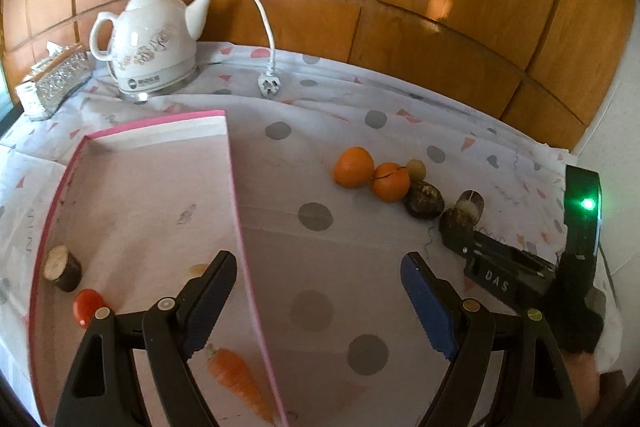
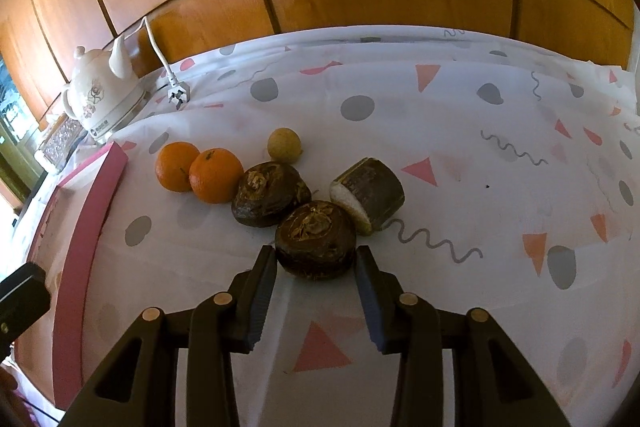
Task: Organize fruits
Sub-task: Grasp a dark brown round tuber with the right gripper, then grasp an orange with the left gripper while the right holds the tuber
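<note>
In the right wrist view, fruits lie on the patterned cloth: two oranges (image 2: 177, 166) (image 2: 216, 175), a small yellow fruit (image 2: 284, 145), a dark brown fruit (image 2: 270, 193), a cut dark piece with white flesh (image 2: 368, 195), and a nearer dark brown fruit (image 2: 316, 239). My right gripper (image 2: 315, 259) is open, its fingertips on either side of that nearer fruit. In the left wrist view my left gripper (image 1: 318, 269) is open and empty above the right rim of the pink-edged tray (image 1: 236, 187). The tray holds a carrot (image 1: 236, 377), a red fruit (image 1: 88, 305) and a dark cut piece (image 1: 62, 267).
A white electric kettle (image 1: 154, 39) with its loose plug (image 1: 268, 85) stands at the back left, beside a glittery tissue box (image 1: 54, 83). Wooden wall panels close off the back. The right gripper's body (image 1: 520, 267) shows at the right of the left wrist view.
</note>
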Demonstrator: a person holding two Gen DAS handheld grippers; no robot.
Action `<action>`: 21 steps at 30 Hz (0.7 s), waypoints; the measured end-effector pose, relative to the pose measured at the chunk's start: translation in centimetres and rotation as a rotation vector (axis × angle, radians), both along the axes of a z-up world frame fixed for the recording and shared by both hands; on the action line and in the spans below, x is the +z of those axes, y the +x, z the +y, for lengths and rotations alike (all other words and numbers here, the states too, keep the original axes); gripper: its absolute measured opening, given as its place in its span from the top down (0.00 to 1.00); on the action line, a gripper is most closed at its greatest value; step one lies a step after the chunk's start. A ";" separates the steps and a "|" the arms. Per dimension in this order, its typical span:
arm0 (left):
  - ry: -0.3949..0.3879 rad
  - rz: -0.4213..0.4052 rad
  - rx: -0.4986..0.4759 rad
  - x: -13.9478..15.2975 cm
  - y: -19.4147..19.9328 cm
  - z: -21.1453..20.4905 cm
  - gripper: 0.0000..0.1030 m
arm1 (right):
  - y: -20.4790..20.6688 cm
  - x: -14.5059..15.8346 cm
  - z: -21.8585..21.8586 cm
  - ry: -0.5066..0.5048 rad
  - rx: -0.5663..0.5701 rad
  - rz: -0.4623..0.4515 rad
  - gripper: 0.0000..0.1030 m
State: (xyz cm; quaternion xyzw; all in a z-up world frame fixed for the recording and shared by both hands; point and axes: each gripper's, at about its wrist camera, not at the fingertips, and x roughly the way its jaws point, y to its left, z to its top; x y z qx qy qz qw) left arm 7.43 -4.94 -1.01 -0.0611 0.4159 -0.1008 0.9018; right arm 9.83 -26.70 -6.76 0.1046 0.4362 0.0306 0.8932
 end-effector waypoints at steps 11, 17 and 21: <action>0.017 0.057 0.018 -1.2 3.5 -1.7 0.20 | -1.0 0.1 -0.8 -0.008 0.016 0.014 0.61; 0.041 0.067 0.015 -1.7 4.7 -2.6 0.21 | -1.1 0.1 -0.8 -0.031 0.034 0.008 0.61; 0.039 0.085 0.022 -2.1 5.8 -2.8 0.25 | -1.0 0.1 -0.7 -0.041 0.034 0.004 0.61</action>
